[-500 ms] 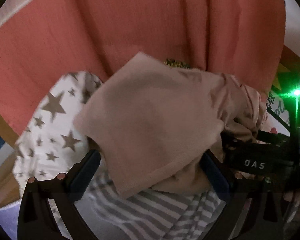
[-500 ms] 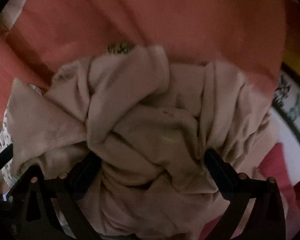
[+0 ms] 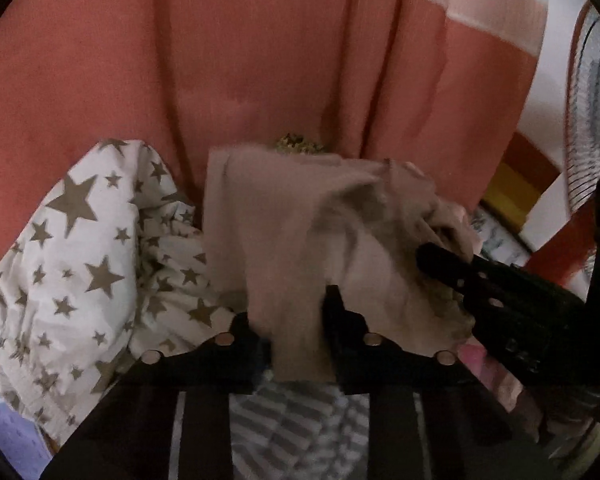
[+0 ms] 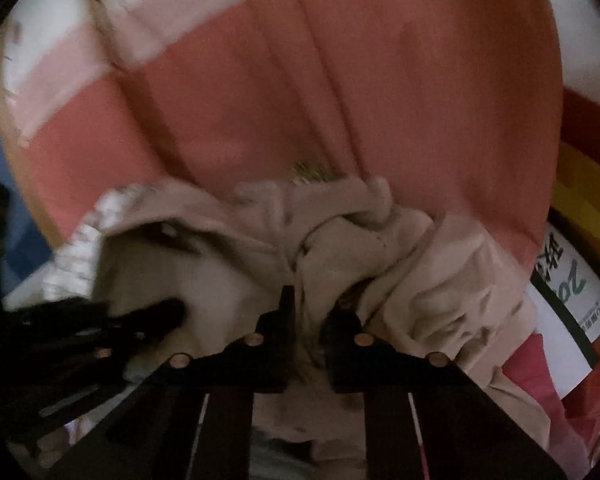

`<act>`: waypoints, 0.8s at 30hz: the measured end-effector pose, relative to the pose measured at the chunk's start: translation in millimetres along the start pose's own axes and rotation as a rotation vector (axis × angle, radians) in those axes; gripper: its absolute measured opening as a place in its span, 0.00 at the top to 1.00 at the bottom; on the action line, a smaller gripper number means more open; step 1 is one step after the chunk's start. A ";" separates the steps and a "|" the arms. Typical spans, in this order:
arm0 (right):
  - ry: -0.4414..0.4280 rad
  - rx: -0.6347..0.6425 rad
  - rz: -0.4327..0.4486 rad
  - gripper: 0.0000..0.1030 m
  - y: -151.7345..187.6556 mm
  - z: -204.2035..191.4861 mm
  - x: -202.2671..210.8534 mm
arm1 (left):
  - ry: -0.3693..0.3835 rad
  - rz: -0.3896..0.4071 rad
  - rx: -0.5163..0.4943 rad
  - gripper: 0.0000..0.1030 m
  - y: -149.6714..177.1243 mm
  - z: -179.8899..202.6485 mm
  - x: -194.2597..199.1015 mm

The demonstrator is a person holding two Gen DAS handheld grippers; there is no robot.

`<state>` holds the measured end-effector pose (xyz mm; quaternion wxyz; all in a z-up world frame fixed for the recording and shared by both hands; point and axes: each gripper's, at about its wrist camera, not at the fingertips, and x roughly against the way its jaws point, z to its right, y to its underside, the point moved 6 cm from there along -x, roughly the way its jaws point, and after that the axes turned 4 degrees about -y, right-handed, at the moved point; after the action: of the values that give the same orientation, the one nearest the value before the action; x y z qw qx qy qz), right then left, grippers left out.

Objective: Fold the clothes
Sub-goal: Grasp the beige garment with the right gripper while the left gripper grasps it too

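A crumpled beige garment (image 3: 268, 208) lies on a heap of laundry, in front of a coral cloth. My left gripper (image 3: 288, 308) has a hanging fold of it between its fingers; its jaws are closing and the pads pinch the fabric. In the right wrist view my right gripper (image 4: 314, 308) also has its jaws closing, on a bunched ridge of the same garment (image 4: 440, 280). The right gripper (image 3: 432, 258) reaches into the left wrist view from the right. The left gripper (image 4: 168, 312) shows dark at the lower left of the right wrist view.
A white cloth with brown stars (image 3: 80, 264) is bunched to the left of the garment. A grey-and-white striped cloth (image 3: 296, 416) lies under it. The coral striped cloth (image 3: 260, 64) fills the background. A fan (image 3: 592, 120) and printed boxes (image 4: 568, 288) are at the right.
Both grippers' jaws have gone from wide open to pinched on the beige garment. The garment is pulled up into narrower folds, and both cameras have drawn back from the heap.
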<state>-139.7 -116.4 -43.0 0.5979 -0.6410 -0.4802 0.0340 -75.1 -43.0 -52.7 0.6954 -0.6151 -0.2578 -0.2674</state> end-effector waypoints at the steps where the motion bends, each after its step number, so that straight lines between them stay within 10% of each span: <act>1: -0.034 0.002 0.018 0.90 -2.4 -9.9 9.9 | 0.009 0.015 0.006 0.80 2.4 -2.5 12.3; 14: -0.469 0.228 0.076 0.97 10.9 -205.4 83.9 | -0.116 0.166 0.146 0.80 88.4 -111.1 195.5; 20: -0.427 0.242 -0.066 0.94 56.8 -227.6 68.0 | -0.127 0.084 0.152 0.68 114.9 -137.0 197.7; 24: -0.290 0.211 -0.061 0.57 66.9 -191.7 79.1 | -0.082 0.067 0.101 0.56 82.7 -102.1 155.5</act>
<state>59.6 -193.4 -0.3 0.5871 -0.5482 -0.5742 0.1583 97.5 -144.7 -16.4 0.7232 -0.5979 -0.2785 -0.2050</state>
